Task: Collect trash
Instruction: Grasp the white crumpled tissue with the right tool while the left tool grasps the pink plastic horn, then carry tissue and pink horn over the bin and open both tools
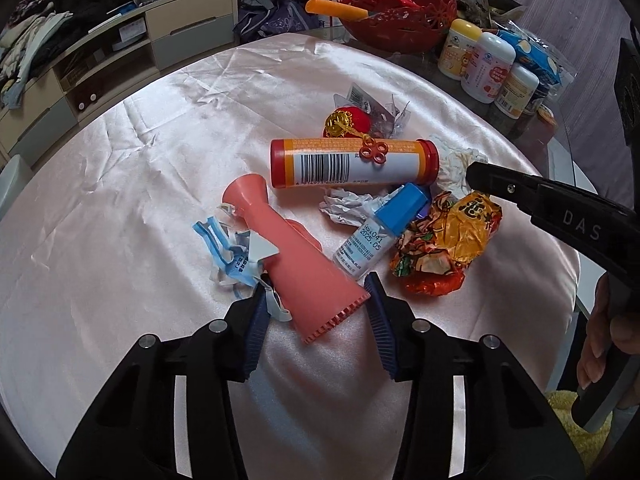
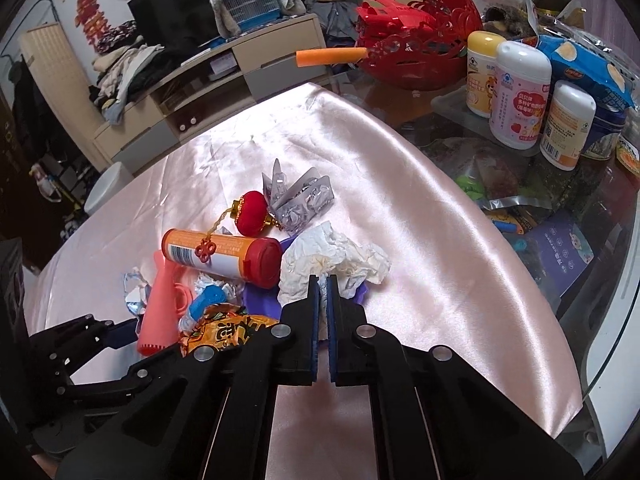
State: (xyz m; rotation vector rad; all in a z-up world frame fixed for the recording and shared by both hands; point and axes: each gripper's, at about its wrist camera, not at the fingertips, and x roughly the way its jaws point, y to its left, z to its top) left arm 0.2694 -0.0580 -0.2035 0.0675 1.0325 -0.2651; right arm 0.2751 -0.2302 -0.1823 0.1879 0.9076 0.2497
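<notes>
A pile of trash lies on the pink satin cloth (image 1: 120, 200): a coral plastic cone (image 1: 296, 256), an orange tube with red caps (image 1: 352, 162), a small blue-capped bottle (image 1: 380, 228), an orange wrapper (image 1: 448, 236), crumpled white tissue (image 2: 332, 258), a red lantern charm (image 2: 250, 212) and torn blue paper (image 1: 224, 248). My left gripper (image 1: 316, 300) is open, its pads on either side of the cone's wide end. My right gripper (image 2: 322, 284) is shut and empty, its tips at the tissue's near edge.
A red basket (image 2: 416, 52) with an orange stick, several white jars (image 2: 520, 96) and blue snack bags stand on the glass table's far right. A cluttered TV cabinet (image 2: 224, 76) is behind. The cloth's left half is bare.
</notes>
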